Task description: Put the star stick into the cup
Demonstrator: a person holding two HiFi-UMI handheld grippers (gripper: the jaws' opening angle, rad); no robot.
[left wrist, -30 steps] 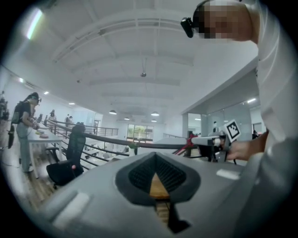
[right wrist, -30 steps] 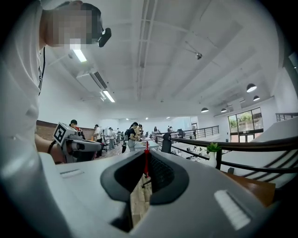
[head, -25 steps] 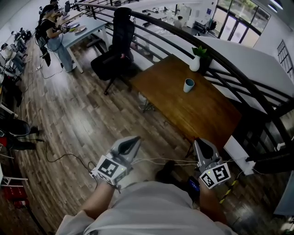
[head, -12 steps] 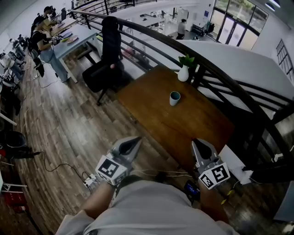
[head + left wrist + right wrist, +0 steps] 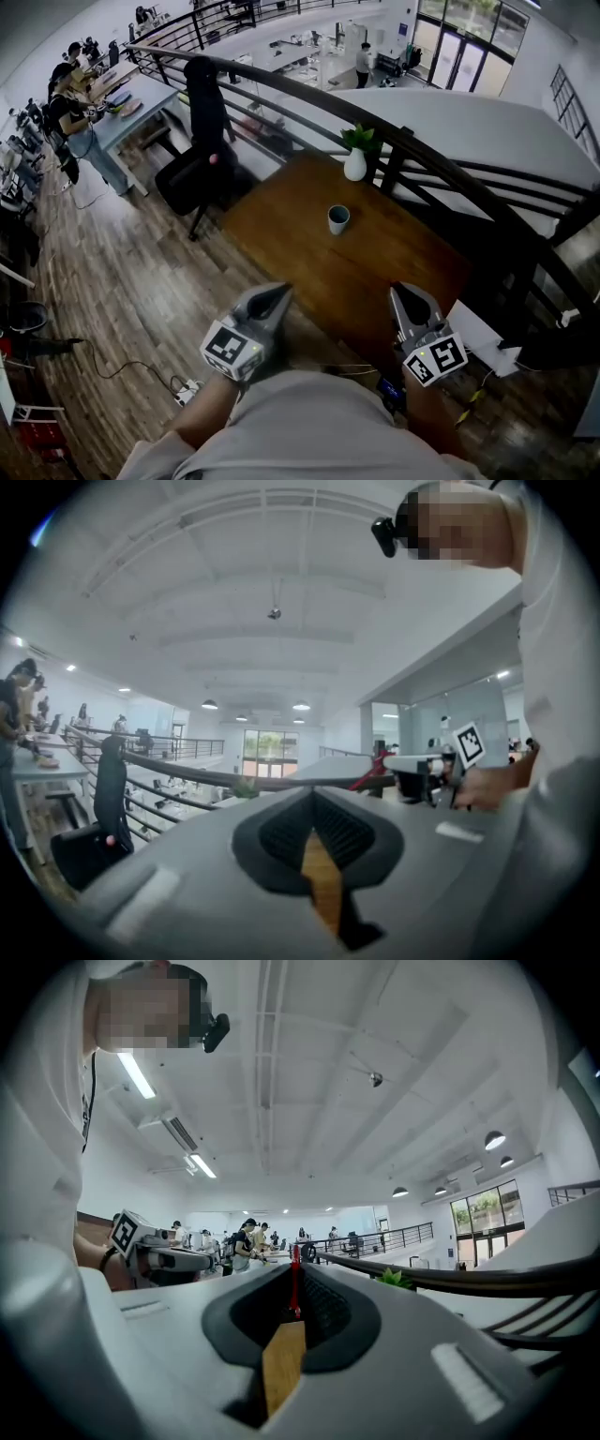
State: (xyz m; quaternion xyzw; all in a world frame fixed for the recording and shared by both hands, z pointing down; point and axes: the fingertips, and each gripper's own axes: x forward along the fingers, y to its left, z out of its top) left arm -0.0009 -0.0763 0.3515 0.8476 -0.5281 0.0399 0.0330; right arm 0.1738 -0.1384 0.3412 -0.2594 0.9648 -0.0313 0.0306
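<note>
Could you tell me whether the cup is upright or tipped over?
Upright: the cup stands on its base on the wooden table, round mouth facing up.

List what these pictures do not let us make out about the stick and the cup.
- star stick: the right gripper view shows only a thin red shaft in the shut jaws; the star end is too small to tell.
- Head view: the stick is too thin to see at the right gripper.
- cup: head view, too small to show its inside.
</note>
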